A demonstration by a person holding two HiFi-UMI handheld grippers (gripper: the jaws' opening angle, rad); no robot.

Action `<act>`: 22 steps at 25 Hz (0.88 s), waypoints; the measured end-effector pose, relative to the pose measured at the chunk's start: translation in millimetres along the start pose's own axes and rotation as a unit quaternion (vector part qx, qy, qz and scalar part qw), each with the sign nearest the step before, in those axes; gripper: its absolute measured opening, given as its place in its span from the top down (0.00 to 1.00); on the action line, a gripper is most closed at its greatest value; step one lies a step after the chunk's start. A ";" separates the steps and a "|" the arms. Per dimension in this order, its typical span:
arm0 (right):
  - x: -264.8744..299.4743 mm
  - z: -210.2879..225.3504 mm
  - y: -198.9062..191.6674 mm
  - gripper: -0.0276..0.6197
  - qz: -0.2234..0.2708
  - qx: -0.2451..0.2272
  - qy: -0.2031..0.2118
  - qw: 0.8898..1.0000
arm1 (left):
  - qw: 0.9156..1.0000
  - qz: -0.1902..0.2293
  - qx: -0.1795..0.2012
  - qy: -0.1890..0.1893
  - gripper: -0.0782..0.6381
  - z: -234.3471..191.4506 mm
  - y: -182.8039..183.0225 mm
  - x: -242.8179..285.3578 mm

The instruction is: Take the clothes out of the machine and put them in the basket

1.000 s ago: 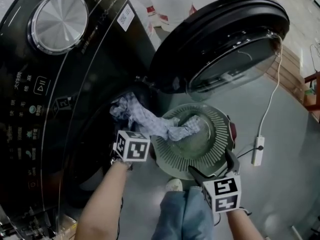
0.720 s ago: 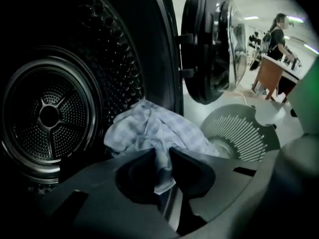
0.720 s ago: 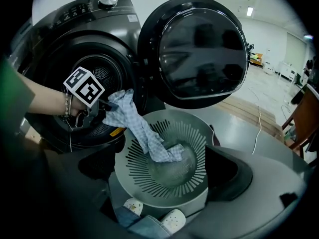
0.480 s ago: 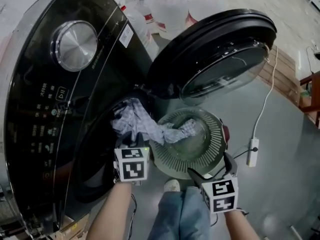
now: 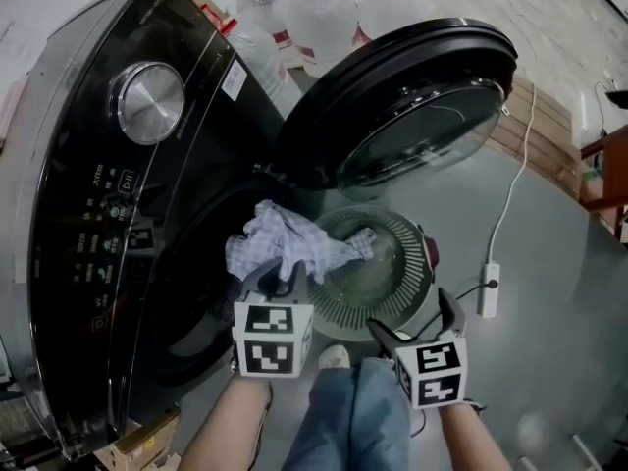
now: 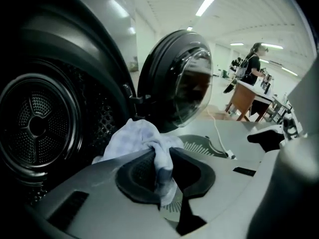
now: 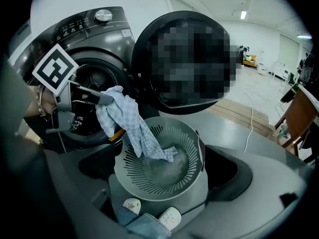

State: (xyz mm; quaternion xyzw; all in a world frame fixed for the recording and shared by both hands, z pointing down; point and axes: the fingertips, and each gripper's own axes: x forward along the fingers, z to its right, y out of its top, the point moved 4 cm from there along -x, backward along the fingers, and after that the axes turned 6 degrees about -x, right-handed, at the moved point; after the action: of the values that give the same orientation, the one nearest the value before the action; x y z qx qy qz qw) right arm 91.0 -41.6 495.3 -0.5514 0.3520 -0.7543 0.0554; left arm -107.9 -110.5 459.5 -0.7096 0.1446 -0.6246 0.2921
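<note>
Front-loading washing machine [image 5: 98, 214] fills the left of the head view, its round door [image 5: 402, 106] swung wide open toward the right. The slotted round basket [image 5: 378, 273] sits on the floor just below the door and beside the drum mouth. One checked cloth [image 5: 280, 243] is in play. Its bunched end is pinched in the left gripper [image 5: 278, 278], whose jaws are nearly together on a fold of it. Its loose tail hangs down and reaches the basket bowl. Over the last second the left gripper has come up and back from the drum opening. The cloth lay stretched low from drum to basket then; now it is lifted clear of the drum lip, and from the left gripper view none of it trails back inside. Right gripper [image 5: 414, 324] hangs near the basket's near rim, jaws spread wide, nothing between them. Judgement: extraction is done for this piece; what remains is carrying it over the basket and letting go. No other garment visible in the drum.
</note>
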 end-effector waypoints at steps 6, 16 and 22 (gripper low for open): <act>-6.0 3.9 -11.2 0.09 -0.005 0.011 -0.005 1.000 | 0.997 -0.001 0.008 -0.082 0.81 44.4 5.5 -7.4; -8.6 10.3 -21.1 0.09 -0.007 0.025 -0.014 1.000 | 0.982 -0.066 -0.026 -0.175 0.81 95.3 -26.9 13.7; -6.2 10.0 -27.4 0.09 -0.012 0.030 -0.013 0.999 | 0.990 -0.084 -0.005 -0.117 0.46 91.3 -46.6 26.4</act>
State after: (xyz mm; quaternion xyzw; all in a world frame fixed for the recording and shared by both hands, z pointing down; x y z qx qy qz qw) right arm 110.3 -23.0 508.0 -0.5638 0.3215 -0.7578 0.0678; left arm -22.0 -67.5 503.9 -0.7893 0.0528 -0.5584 0.2499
